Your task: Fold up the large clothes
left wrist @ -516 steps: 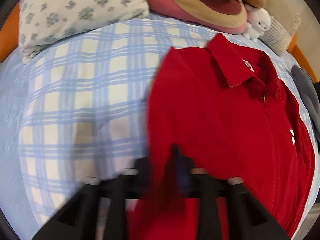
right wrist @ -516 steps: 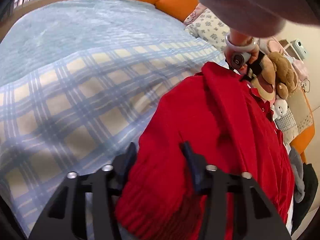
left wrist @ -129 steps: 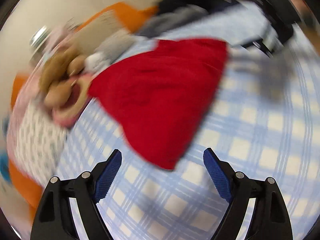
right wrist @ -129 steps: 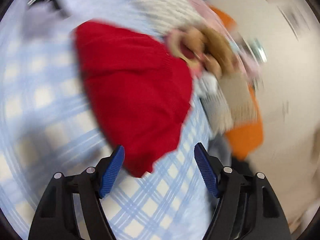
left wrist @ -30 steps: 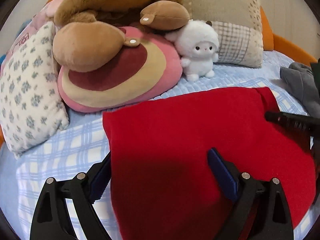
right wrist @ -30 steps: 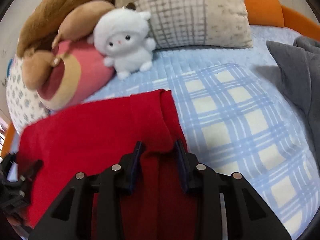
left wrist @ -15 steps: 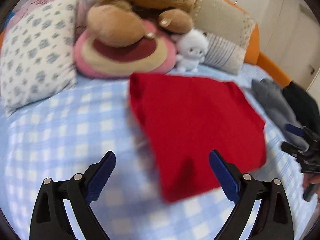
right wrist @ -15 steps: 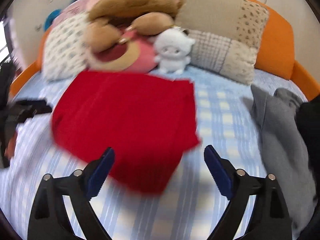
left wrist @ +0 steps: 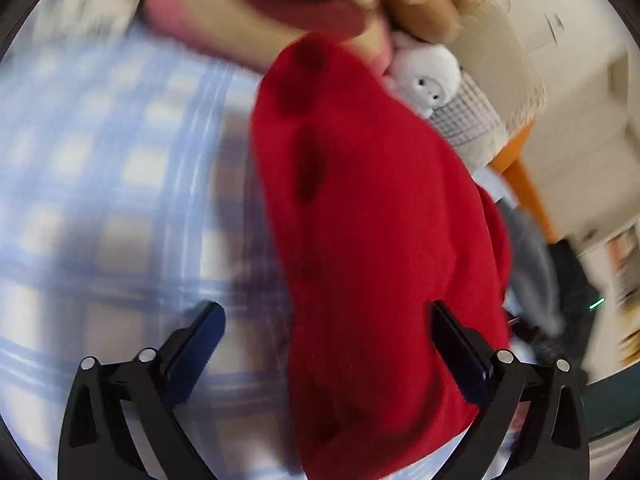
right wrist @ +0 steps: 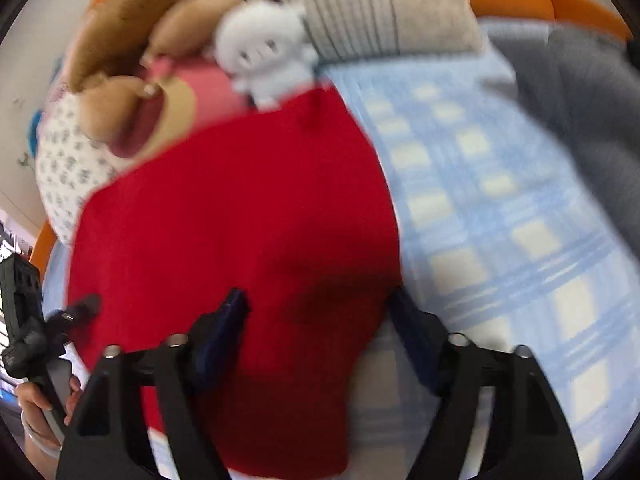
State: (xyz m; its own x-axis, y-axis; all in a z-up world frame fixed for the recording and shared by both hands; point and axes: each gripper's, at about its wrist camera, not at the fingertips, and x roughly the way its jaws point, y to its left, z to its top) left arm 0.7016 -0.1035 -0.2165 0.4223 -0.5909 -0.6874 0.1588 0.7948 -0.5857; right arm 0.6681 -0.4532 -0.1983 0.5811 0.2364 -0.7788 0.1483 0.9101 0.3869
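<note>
Both hand-held grippers have dropped closer since half a second ago, so the folded red knit garment [left wrist: 372, 240] now fills the space ahead of each. It lies soft and roughly rectangular on the blue-and-cream plaid bed cover [right wrist: 500, 216], reaching between both pairs of spread fingers. Left hand-held gripper [left wrist: 326, 330] is wide open, holding nothing; right hand-held gripper [right wrist: 318, 312] likewise. Beyond sits a fluffy white plush toy [right wrist: 260, 50].

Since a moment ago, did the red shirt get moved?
Cannot tell. The red shirt still lies beside the white plush toy, as before; the cameras came closer, both grippers open.
</note>
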